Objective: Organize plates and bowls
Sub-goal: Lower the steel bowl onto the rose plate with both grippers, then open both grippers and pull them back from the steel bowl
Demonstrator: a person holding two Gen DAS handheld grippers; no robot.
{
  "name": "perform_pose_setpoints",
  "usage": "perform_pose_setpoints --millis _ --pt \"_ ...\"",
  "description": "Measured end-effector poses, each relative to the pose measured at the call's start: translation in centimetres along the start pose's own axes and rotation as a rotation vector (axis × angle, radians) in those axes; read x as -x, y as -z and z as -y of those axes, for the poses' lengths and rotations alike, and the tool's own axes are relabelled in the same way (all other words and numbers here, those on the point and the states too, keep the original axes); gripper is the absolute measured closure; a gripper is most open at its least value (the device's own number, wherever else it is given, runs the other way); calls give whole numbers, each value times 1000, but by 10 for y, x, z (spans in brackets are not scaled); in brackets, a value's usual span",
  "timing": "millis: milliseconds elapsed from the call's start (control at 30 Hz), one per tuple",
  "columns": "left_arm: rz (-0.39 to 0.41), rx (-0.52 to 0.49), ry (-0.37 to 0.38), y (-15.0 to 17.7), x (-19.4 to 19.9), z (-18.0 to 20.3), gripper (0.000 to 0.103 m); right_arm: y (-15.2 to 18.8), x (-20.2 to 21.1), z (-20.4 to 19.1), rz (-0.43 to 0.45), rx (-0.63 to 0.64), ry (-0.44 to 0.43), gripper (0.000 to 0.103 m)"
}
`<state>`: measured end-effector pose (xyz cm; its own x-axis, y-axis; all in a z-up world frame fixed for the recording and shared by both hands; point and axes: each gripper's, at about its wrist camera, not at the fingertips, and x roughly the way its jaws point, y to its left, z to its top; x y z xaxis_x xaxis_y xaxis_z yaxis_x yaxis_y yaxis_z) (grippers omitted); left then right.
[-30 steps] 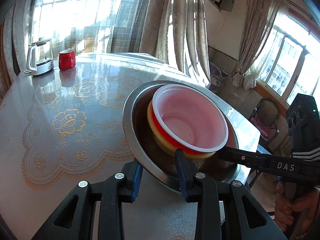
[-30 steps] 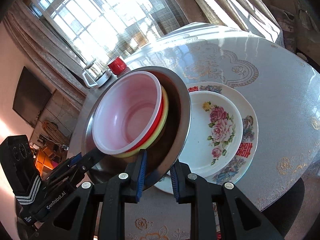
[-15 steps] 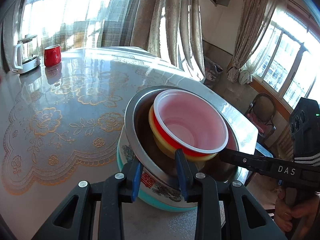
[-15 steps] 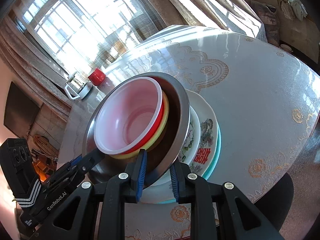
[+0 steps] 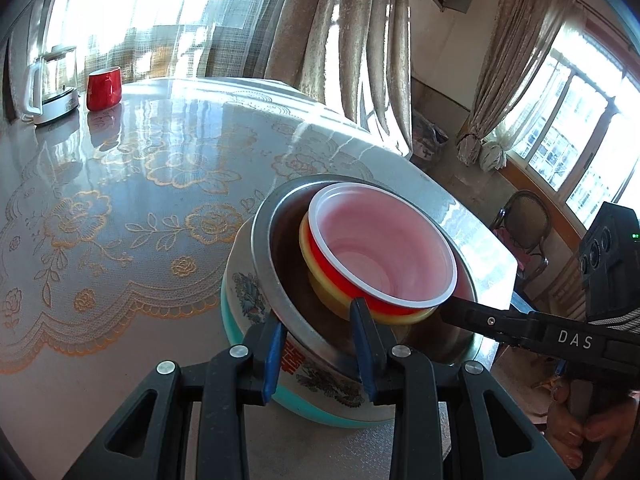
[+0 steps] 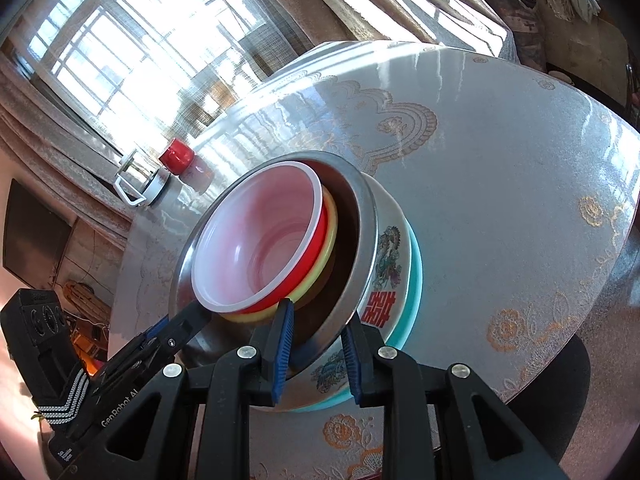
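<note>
Steel bowl (image 5: 280, 280) now lower over plates (image 5: 256, 300), both claws (image 5: 320, 344) (image 6: 316, 346) clamping its rim.

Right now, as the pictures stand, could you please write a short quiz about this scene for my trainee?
1. True or false: the steel bowl is empty.
2. The left tool and the right tool each grip the steel bowl at: A) its rim B) its base C) nowhere.
3. Fill in: beside the red cup stands a glass ____.
Key: 1 false, plastic bowls nest in it; 2 A; 3 kettle.
</note>
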<state>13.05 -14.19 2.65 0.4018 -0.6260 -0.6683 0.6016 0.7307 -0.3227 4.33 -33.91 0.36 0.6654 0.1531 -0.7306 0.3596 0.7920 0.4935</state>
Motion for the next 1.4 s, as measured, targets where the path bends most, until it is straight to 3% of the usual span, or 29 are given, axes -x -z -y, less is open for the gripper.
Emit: perform_pose_setpoints --millis 867,967,1100,1400 --pt "16 -5 -54 7 12 6 67 6 5 -1 35 13 24 78" --pt "25 -20 -73 8 17 8 64 7 6 -3 41 23 31 78" --pt "40 -36 -97 12 22 10 50 9 8 -1 63 23 38 74" --pt "50 -25 -93 21 27 11 44 14 15 -1 91 52 41 71"
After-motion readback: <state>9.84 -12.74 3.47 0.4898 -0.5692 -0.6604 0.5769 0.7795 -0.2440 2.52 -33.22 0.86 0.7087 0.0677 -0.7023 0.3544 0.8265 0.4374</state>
